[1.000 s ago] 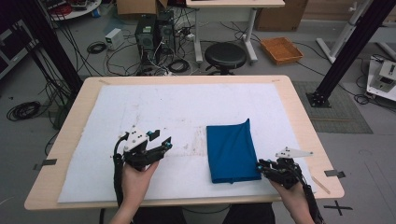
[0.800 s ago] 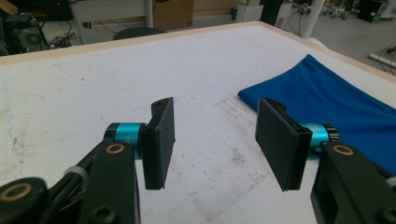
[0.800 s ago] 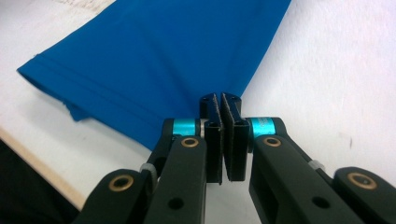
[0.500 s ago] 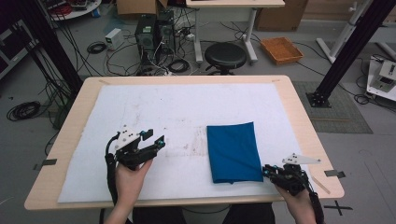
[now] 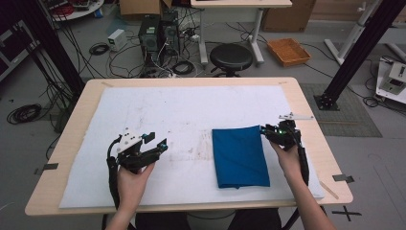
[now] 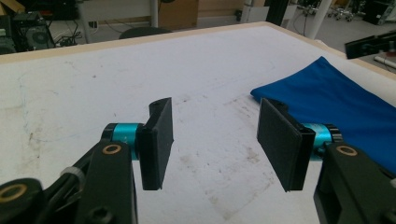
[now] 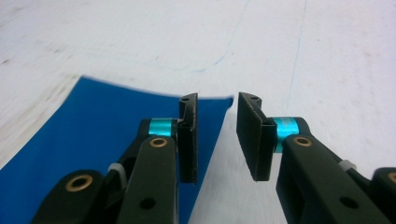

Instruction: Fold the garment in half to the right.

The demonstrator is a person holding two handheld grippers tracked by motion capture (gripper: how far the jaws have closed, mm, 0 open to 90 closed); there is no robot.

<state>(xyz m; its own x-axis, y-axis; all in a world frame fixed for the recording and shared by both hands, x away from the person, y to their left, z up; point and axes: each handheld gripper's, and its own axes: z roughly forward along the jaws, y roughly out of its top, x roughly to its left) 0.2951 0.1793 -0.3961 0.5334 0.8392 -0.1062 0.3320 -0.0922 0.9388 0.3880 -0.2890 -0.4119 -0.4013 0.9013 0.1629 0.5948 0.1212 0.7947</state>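
High view first: the left claw [image 5: 152, 146] sits over the white sheet [image 5: 158, 110] on the left half of the table [image 5: 306, 108], held from below by the person's left hand [image 5: 130, 179]. Its two black jaws stand wide apart with nothing between them. In the left gripper view the same claw [image 6: 215, 140] shows its flat black pads [image 6: 156, 140] well apart, with the stained white sheet [image 6: 93, 88] under them and the blue cloth [image 6: 345, 98] off to the right, not touching the claw.

The right claw [image 5: 266, 131] is at the top right corner of the blue cloth [image 5: 239, 155], held by the person's right hand [image 5: 288, 155]. In the right gripper view the claw [image 7: 217, 140] has its jaws only a little way apart, with a narrow gap. The corner edge of the blue cloth [image 7: 84, 140] lies just under and behind the left jaw, and the right jaw is over the white sheet [image 7: 303, 51]. The cloth is not pinched between the jaws.

The blue cloth is folded into a neat flat shape. It lies on the white sheet, a bit right of the middle of the table, with its long side running from near the person toward the far edge.

Past the table, on the floor, stand a round black stool [image 5: 231, 56], a computer box [image 5: 149, 36] with many cables, and an orange tray [image 5: 288, 51]
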